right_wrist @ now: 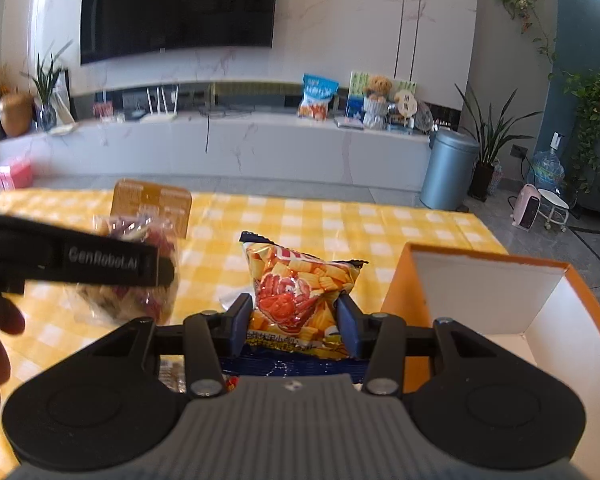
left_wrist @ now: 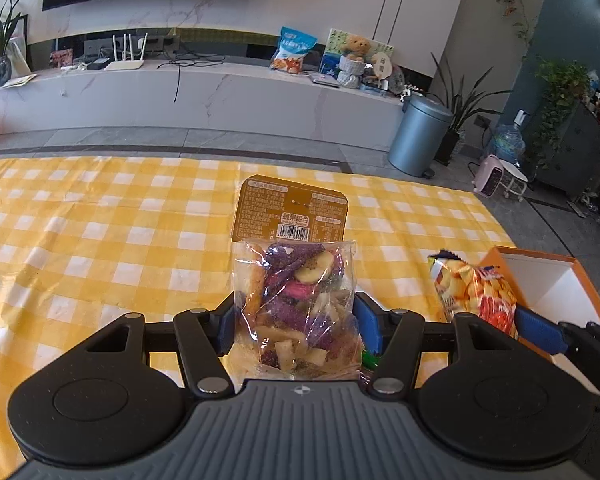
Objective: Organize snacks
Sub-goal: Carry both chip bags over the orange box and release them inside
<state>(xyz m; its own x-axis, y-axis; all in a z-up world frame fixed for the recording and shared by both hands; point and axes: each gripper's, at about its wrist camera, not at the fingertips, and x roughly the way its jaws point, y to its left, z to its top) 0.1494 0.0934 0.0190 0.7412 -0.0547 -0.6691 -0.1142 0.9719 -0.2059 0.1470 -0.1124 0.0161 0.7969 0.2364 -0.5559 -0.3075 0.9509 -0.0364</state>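
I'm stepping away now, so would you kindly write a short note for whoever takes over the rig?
Left claw: shut on the clear bag of mixed fruit and vegetable chips with a brown card header, held off the yellow checked tablecloth.
Right claw: shut on the orange crab-print snack packet, also lifted.
The orange-edged white cardboard box sits at the right, open; the part in view holds nothing.
Done: both snacks picked up. Left: place both in the box.

- The lower end of my mixed-chip bag [left_wrist: 296, 304] sinks out of sight behind my left gripper's body.
- The orange box [right_wrist: 496, 304] runs off the right edge.
- The chip bag's brown label [right_wrist: 152, 200] is blurred, print unreadable.
- Small items under my right gripper's body are too hidden to name.
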